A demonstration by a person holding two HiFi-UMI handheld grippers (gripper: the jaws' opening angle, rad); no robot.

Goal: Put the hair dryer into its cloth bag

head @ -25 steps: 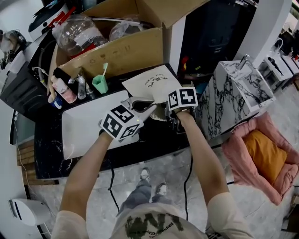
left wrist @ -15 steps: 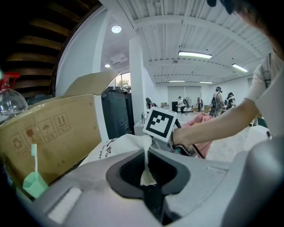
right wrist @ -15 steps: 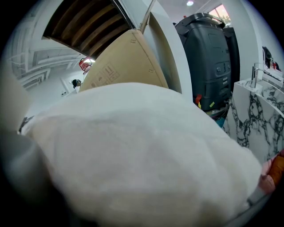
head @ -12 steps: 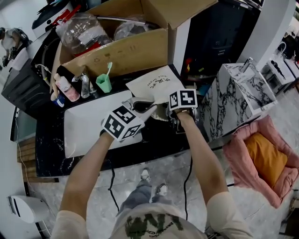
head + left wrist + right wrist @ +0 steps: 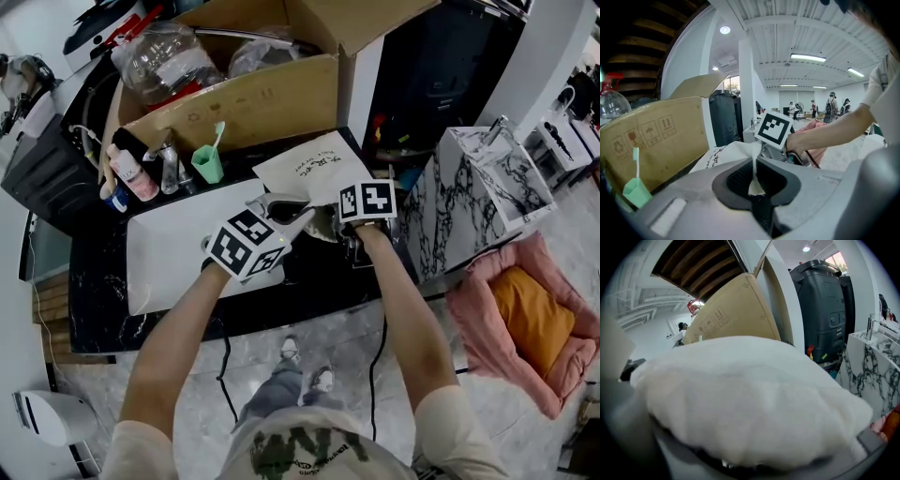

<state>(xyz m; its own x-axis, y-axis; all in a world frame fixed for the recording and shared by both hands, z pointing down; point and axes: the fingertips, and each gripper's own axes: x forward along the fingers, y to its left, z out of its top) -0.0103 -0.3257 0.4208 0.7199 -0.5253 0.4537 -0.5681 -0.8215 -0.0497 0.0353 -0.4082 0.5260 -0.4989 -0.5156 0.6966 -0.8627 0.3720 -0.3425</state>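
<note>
**Left claw pinches the bag's edge; right claw spread wide under the cloth**

At the left end of the black bench [image 5: 309,281] stands a cluster of bottles [image 5: 127,176]. Next to them is a green cup [image 5: 206,167] with a toothbrush [image 5: 214,139] upright in it. An open cardboard box [image 5: 234,98] rises behind them, and a white tray [image 5: 169,248] lies flat in front of the cup.

The left claw [image 5: 755,180] reaches in over the tray's right end. Its jaws are together, clamped on a thin fold of the cloth bag [image 5: 309,167] — a cream strip stands upright in the dark slot between them. The bag, cream with dark lettering, lies on the bench just right of the tray. Its far end points toward the box and its near end is gathered up between the two claws.

The right claw [image 5: 336,225] sits just beside the left one, at the bag's near end. Its jaws have just been opening and now stand wide apart. In the right gripper view the swollen cloth fills almost the whole picture, lying loose over and between the jaws. The hair dryer is probably the rounded bulk filling the bag from inside — the cloth covers it, so this is not certain.

Further right, a marble-patterned stand [image 5: 478,178] stands beside the bench. On the floor below it lies a pink pet bed [image 5: 487,333] with an orange cushion [image 5: 530,305].
</note>
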